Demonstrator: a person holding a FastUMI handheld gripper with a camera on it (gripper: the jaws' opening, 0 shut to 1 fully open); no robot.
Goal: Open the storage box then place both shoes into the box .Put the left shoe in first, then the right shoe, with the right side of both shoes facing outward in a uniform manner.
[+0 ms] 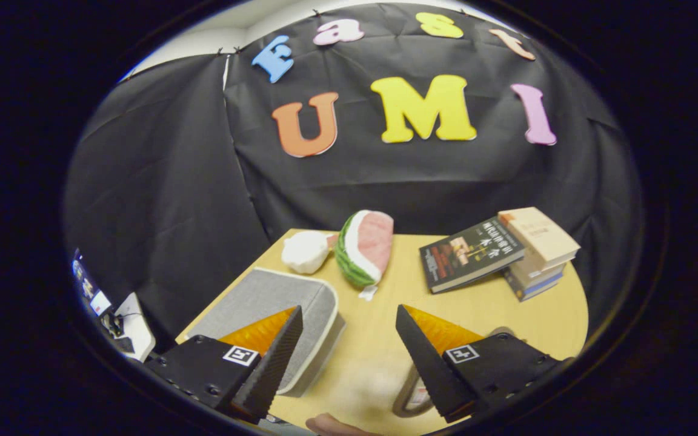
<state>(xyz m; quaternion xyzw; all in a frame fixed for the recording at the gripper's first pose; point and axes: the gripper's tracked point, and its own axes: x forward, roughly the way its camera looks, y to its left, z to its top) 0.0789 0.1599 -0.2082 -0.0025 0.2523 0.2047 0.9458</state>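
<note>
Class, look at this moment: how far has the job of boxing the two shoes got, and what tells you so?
Nothing looks done yet: the grey storage box lies on the table with its lid shut. In hand: the gripper is open, holding nothing, the box by its left finger. A shoe-like shape shows by the right finger, too hidden to be sure. Left: opening the box, then left shoe, then right.

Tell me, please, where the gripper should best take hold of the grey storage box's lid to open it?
Probably the lid's rounded front edge, beside the left finger. Come from the bare table side: the open gripper holds nothing, and that edge faces the free space.
</note>
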